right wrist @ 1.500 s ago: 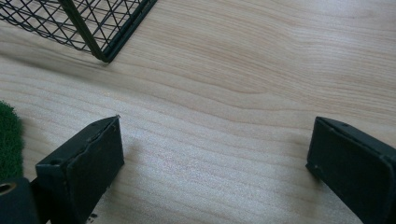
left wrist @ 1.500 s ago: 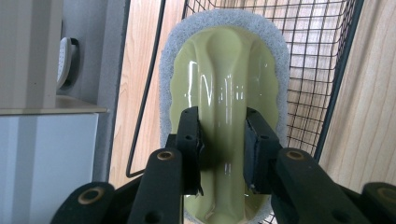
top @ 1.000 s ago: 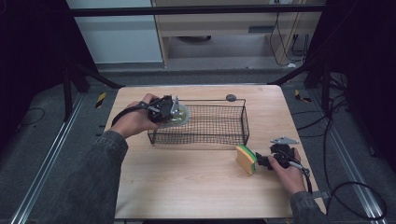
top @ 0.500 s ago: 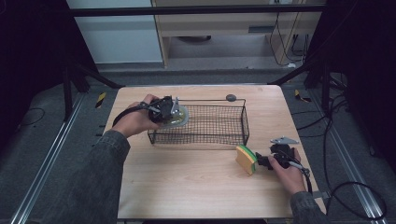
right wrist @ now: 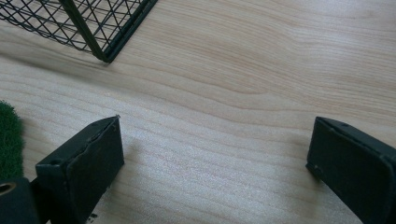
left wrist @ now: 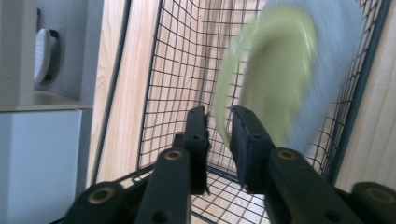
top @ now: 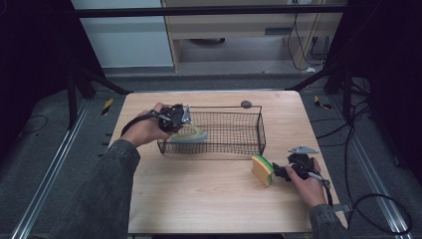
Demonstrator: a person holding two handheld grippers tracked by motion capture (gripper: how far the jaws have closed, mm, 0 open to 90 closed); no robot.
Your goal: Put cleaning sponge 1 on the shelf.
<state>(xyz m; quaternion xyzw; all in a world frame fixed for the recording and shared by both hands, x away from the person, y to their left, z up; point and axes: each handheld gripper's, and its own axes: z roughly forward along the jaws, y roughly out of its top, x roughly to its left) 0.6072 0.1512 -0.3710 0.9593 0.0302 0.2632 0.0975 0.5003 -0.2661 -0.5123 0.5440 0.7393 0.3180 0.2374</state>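
Note:
A pale green plate (top: 190,135) hangs tilted inside the left end of a black wire basket (top: 234,133). My left gripper (top: 180,121) reaches over the basket's left wall. In the left gripper view the plate (left wrist: 275,79) is blurred and its rim sits between the jaws of that gripper (left wrist: 218,116), which have just been closing and stand almost together on it. A yellow sponge with a green pad (top: 262,170) stands on edge at the front right. My right gripper (top: 279,172) rests on the table just right of it, its jaws wide open (right wrist: 215,154) over bare wood.
The wooden table (top: 199,199) has free room in front of the basket (right wrist: 93,23). A small dark round object (top: 246,104) lies at the table's back edge behind the basket. The sponge's green pad (right wrist: 8,140) shows left of the right jaws.
The plate has sunk lower and tipped flatter inside the basket's left end. The left hand has barely shifted. The right hand and the sponge have not moved.

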